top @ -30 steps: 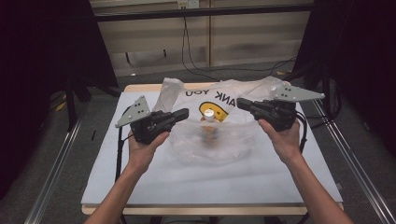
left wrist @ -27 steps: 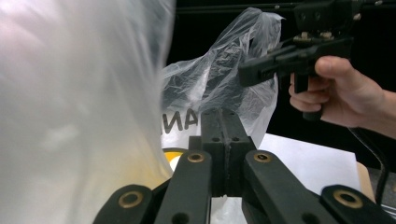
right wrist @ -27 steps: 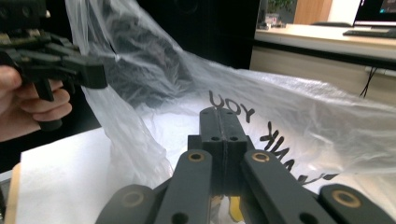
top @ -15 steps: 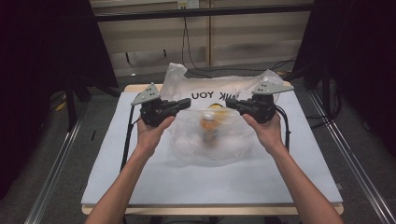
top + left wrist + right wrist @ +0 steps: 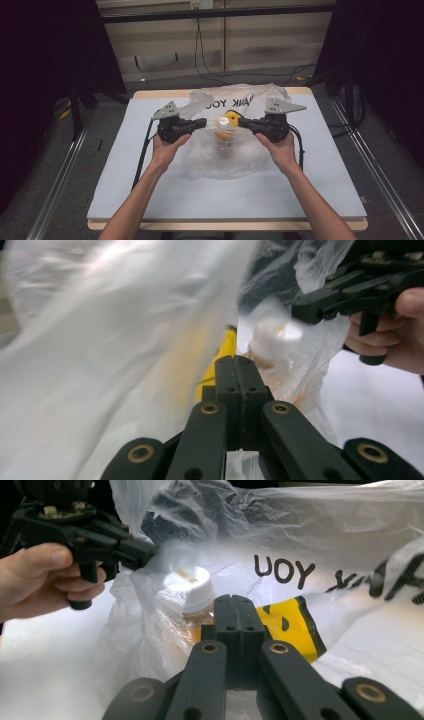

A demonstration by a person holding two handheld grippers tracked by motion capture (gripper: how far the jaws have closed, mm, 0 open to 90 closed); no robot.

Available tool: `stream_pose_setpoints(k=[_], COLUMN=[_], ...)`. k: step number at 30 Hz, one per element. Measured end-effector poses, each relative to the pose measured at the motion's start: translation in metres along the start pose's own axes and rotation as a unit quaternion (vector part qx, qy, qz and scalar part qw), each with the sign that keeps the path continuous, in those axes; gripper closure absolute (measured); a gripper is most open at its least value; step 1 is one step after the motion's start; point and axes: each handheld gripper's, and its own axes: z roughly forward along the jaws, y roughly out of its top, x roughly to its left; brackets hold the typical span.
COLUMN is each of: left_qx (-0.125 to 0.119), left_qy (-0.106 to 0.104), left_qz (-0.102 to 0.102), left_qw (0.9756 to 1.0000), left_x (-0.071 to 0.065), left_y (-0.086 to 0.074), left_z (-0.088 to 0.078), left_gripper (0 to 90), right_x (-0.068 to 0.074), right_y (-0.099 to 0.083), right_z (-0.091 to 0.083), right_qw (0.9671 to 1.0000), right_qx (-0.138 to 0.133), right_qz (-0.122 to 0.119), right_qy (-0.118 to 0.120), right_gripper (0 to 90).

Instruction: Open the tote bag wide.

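We see a thin clear plastic bag (image 5: pixel 227 150) lying mid-counter, toward the far edge of the counter (image 5: pixel 150 200), which has a pale sheet on top. Bag carries black lettering & a yellow smiley print (image 5: pixel 232 117); from the high view the letters read upside down. Inside the bag stands a small bottle w/ white cap (image 5: pixel 223 121) and orange contents below it.

Left tongs (image 5: pixel 202 122) sit at the bag's left side, held in the left hand (image 5: pixel 167 145), pointing right toward the bottle. In the left gripper view the two black jaws are pressed together, film draped over & around them; we think they pinch the bag (image 5: pixel 125 365), since film bunches right at the tips. Yellow print shows just behind the jaws there.

Right tongs (image 5: pixel 241 121) come in from the bag's right side, held in the right hand (image 5: pixel 280 147), pointing left, tips near the yellow print. In the right gripper view the jaws are together too, w/ bag film (image 5: pixel 350 545) all around; whether film is actually caught btwn them we can't tell. The cap (image 5: pixel 195 592) sits just beyond the tips there, behind plastic.

Both tongs face each other across the bottle, close but apart. Grey plates & black cables trail off each.
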Motion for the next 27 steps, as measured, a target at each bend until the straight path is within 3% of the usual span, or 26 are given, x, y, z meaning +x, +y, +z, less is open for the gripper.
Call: stream_pose_setpoints(k=[2,5,8,12,19,23,27], left_qx=[0.002,0.021,0.029,0.058,0.1,0.117,0.133], left_qy=[-0.005,-0.019,-0.022,-0.025,-0.016,-0.015,-0.005], left_qz=[-0.004,0.001,-0.005,0.0,0.008,0.001,-0.003], left_qw=[1.0,0.9996,0.9993,0.998,0.9949,0.9931,0.9911], left_x=[0.001,0.0,0.0,-0.001,-0.002,0.003,0.008], left_y=[-0.003,-0.013,-0.018,-0.031,-0.046,-0.055,-0.061], left_z=[0.002,0.01,0.015,0.024,0.035,0.037,0.034], left_gripper=[90.0,90.0,90.0,90.0,90.0,90.0,90.0], right_x=[-0.001,-0.001,-0.002,-0.001,-0.003,-0.009,-0.013], right_y=[-0.002,-0.008,-0.016,-0.031,-0.049,-0.063,-0.078], right_z=[0.001,0.003,0.006,0.011,0.016,0.017,0.021], right_qw=[0.9999,0.9999,0.9997,0.9988,0.9977,0.9969,0.9937], right_qx=[-0.008,0.01,0.025,0.049,0.068,0.079,0.111], right_qz=[0.008,0.0,0.0,-0.001,0.002,0.008,0.016], right_qy=[0.008,0.004,-0.002,-0.003,-0.001,-0.003,-0.004], right_gripper=[90.0,90.0,90.0,90.0,90.0,90.0,90.0])
